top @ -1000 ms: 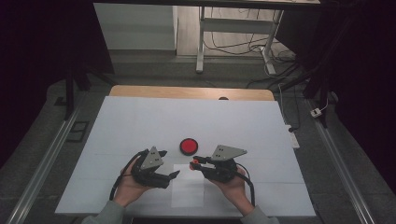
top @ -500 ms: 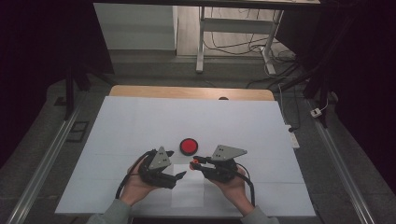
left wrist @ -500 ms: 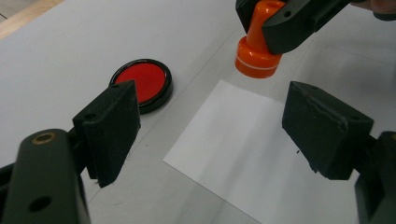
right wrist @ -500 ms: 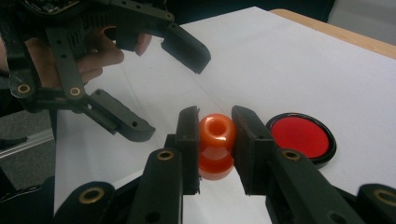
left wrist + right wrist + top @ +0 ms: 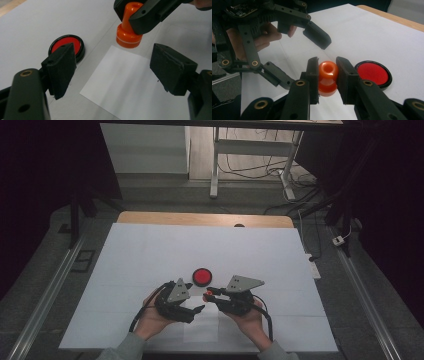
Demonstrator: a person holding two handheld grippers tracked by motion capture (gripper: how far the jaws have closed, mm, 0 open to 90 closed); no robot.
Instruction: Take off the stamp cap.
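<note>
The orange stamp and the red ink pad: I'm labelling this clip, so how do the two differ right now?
The orange stamp is tall, with a knob handle; the red ink pad is a flat disc in a black rim. The stamp is clamped by its handle in the right tool, at the corner of the white paper; the ink pad lies untouched, off the paper. The stamp is orange, the pad red. Both are round.
</note>
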